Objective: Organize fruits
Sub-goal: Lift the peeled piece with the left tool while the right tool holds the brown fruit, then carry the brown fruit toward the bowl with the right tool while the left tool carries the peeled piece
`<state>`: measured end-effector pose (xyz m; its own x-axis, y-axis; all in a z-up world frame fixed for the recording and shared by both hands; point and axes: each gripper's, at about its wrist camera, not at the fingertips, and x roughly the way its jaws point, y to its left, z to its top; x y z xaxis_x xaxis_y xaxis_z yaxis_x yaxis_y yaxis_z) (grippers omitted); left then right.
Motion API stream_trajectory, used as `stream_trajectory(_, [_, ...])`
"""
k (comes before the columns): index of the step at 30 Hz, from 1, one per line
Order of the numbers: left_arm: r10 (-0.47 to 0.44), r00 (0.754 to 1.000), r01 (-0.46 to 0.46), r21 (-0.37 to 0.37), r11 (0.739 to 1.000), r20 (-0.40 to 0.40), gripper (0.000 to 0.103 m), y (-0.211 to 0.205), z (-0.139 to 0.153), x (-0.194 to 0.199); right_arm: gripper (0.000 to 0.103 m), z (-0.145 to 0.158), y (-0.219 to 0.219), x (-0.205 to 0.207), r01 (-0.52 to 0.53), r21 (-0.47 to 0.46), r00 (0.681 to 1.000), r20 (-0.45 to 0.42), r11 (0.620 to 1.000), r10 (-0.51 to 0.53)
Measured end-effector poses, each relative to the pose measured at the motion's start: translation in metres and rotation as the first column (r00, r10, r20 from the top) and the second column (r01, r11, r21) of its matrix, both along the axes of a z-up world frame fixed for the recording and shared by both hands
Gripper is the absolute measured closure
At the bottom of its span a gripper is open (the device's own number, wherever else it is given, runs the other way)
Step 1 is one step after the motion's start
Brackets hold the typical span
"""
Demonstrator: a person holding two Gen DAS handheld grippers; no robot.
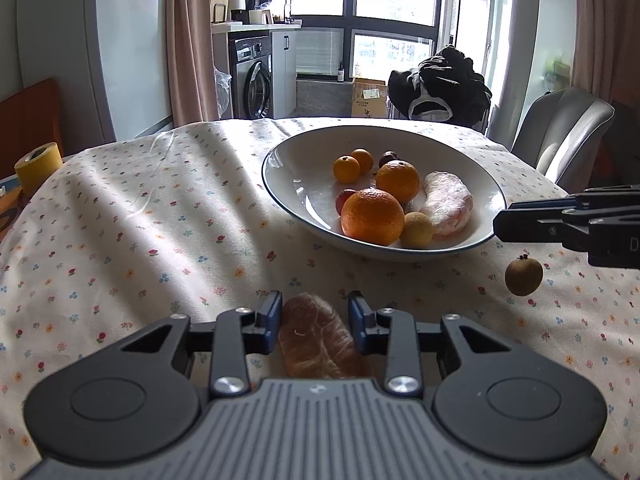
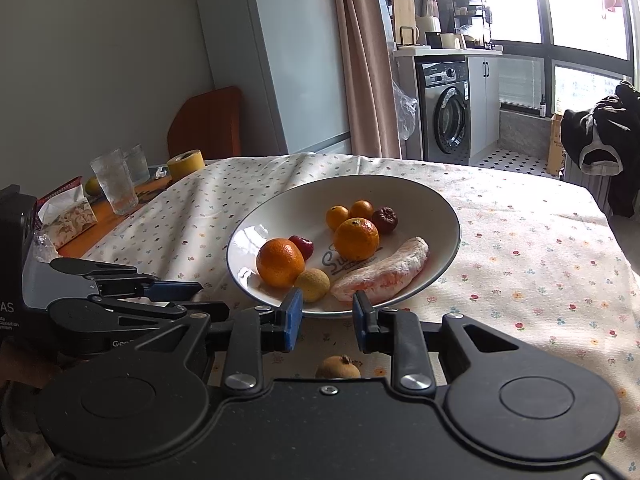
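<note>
The left gripper's [image 1: 314, 312] fingers straddle a wrapped fruit segment [image 1: 320, 340] lying on the desk [image 1: 120, 240], apart, not touching it. The right gripper's [image 2: 327, 320] fingers stand apart above a small brown fruit [image 2: 338, 367]. Just beyond sits the bowl [image 2: 440, 208] holding oranges [image 2: 280, 262].

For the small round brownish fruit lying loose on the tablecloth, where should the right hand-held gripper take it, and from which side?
Grip the small round brownish fruit across its widest middle, coming down from above. It sits alone on the floral tablecloth with its stem nub up and clear cloth on both sides, just below the open right hand-held gripper.
</note>
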<state>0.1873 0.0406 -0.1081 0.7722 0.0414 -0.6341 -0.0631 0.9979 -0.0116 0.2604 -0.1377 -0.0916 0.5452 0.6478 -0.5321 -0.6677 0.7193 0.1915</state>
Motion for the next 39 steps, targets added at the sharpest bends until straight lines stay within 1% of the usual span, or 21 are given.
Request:
stream_trajectory(3, [0.003,1.000,-0.003,0.009,1.000,-0.023,0.065,0.000,0.000,-0.001,0.077,0.000,0.000,0.000,-0.001,-0.001,1.000,0.002,1.000,0.001])
stream_trajectory(5, [0.015,0.999,-0.015,0.003,1.000,-0.043,0.059,-0.001,0.001,-0.003,0.077,0.000,0.001,0.000,0.000,-0.005,1.000,0.005,1.000,0.000])
stream_trajectory(9, [0.027,0.998,-0.028,-0.010,1.000,-0.055,0.056,-0.003,-0.001,-0.011,0.076,0.001,-0.004,-0.002,0.012,-0.006,1.000,0.006,1.000,-0.012])
stream_trajectory(11, [0.034,0.998,-0.034,-0.001,0.999,-0.052,0.056,-0.006,-0.002,-0.014,0.073,0.000,-0.008,-0.005,0.024,-0.007,1.000,0.011,1.000,-0.024])
stream_trajectory(13, [0.039,0.998,-0.038,0.010,0.999,-0.045,0.056,-0.008,-0.003,-0.016,0.073,-0.004,-0.012,-0.007,0.030,-0.010,1.000,-0.003,0.999,-0.030])
stream_trajectory(16, [0.050,0.998,-0.050,0.004,0.999,-0.044,0.060,-0.008,-0.001,-0.015,0.073,-0.010,-0.018,-0.013,0.033,-0.013,0.999,-0.023,0.999,-0.033])
stream_trajectory(19, [0.055,0.998,-0.055,0.003,0.998,-0.039,0.063,-0.008,-0.001,-0.016,0.070,-0.012,-0.024,-0.020,0.031,-0.012,0.999,-0.035,0.999,-0.031])
stream_trajectory(21, [0.058,0.998,-0.058,-0.001,0.998,-0.035,0.065,-0.009,-0.001,-0.017,0.066,-0.012,-0.028,-0.026,0.033,-0.017,0.999,-0.039,0.999,-0.033])
stream_trajectory(23, [0.059,0.998,-0.059,-0.010,0.998,-0.033,0.068,-0.008,0.000,-0.019,0.059,-0.013,-0.032,-0.031,0.030,-0.022,0.998,-0.045,0.999,-0.031])
stream_trajectory(24, [0.059,0.998,-0.060,-0.015,0.998,-0.030,0.068,-0.008,0.000,-0.020,0.058,-0.013,-0.034,-0.035,0.027,-0.025,0.998,-0.049,0.999,-0.028])
stream_trajectory(31, [0.049,0.999,-0.049,-0.031,0.998,-0.006,0.076,-0.008,0.006,-0.028,0.058,-0.020,-0.045,-0.057,0.010,-0.063,0.998,-0.063,0.998,-0.014])
stream_trajectory(39, [0.042,0.999,-0.043,-0.046,0.998,-0.014,0.076,-0.005,0.007,-0.029,0.058,-0.025,-0.059,-0.081,0.010,-0.108,0.999,-0.050,0.994,-0.015])
